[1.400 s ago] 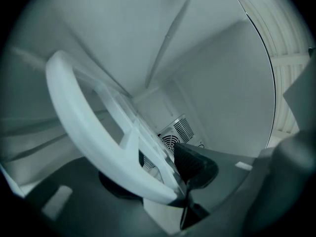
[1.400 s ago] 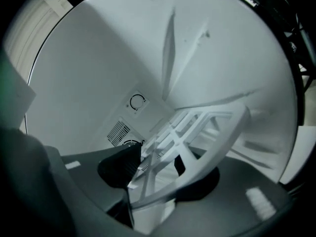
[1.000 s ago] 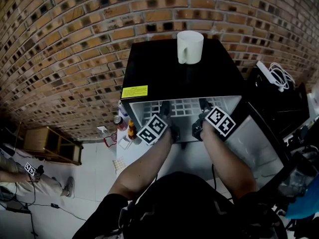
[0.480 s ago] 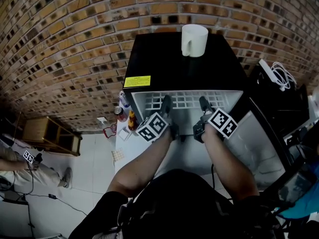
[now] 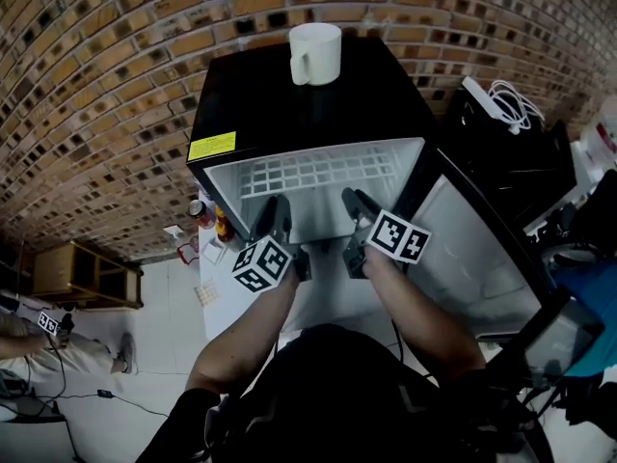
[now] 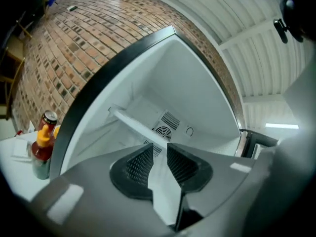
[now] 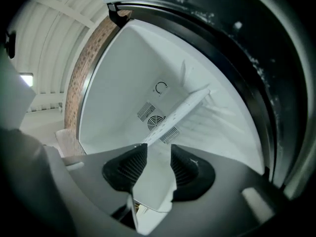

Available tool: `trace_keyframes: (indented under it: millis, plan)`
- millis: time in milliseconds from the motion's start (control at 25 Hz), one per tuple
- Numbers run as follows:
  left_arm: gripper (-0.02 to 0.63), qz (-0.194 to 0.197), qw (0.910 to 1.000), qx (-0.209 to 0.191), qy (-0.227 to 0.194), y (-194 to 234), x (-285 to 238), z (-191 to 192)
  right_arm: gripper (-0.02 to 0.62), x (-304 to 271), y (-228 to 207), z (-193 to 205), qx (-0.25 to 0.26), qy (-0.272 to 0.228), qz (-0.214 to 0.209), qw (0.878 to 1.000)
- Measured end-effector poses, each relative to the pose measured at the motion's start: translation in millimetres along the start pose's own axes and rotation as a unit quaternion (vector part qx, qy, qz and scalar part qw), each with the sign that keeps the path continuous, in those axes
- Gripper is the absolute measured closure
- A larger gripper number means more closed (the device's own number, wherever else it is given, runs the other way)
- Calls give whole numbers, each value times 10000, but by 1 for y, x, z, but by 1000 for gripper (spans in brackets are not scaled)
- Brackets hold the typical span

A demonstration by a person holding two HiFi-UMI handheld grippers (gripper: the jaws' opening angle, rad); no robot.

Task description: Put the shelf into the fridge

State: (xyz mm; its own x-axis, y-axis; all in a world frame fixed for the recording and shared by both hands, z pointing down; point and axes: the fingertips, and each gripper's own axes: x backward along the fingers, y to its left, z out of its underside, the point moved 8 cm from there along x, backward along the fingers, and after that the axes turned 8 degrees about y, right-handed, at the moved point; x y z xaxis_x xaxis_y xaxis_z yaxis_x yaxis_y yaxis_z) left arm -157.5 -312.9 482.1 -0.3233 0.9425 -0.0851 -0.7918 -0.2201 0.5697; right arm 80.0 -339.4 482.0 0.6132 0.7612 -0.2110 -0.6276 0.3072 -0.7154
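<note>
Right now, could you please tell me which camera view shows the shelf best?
The head view: it looks down on the shelf, showing its white grid inside the fridge. Both gripper views see it nearly edge-on, as a white bar across the fridge interior.

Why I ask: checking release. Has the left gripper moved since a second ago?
Yes: left gripper backed away from the fridge toward the person; fingers closing, nothing between them.
</note>
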Motion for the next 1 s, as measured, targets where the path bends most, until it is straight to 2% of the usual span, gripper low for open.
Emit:
trace_keyframes:
  millis: [80, 160, 280, 360, 440, 720, 1000]
  plan:
    - [531, -9, 10000, 17, 42, -4, 11, 9, 463, 9, 4, 5, 239, 69, -117, 9996]
    - [540, 40, 9997, -149, 184, -9, 21, 16, 477, 18, 9, 8, 517, 146, -257, 9982]
    - [617, 233, 9947, -896, 458, -23, 42, 22, 477, 32, 18, 14, 639, 246, -414, 9968]
    - [617, 514, 9894, -1264, 494, -35, 56, 26, 503, 44, 21, 17, 689, 293, -400, 9964]
    - [617, 705, 9873, -1344, 476, -44, 68, 28, 523, 52, 25, 17, 927, 298, -389, 9945]
    - [617, 1051, 9820, -1471, 554, -61, 97, 31, 552, 71, 46, 17, 1727, 451, -774, 9809]
    - [617, 1234, 9763, -1683, 569, -66, 125, 15, 581, 91, 65, 28, 2077, 522, -1025, 9714]
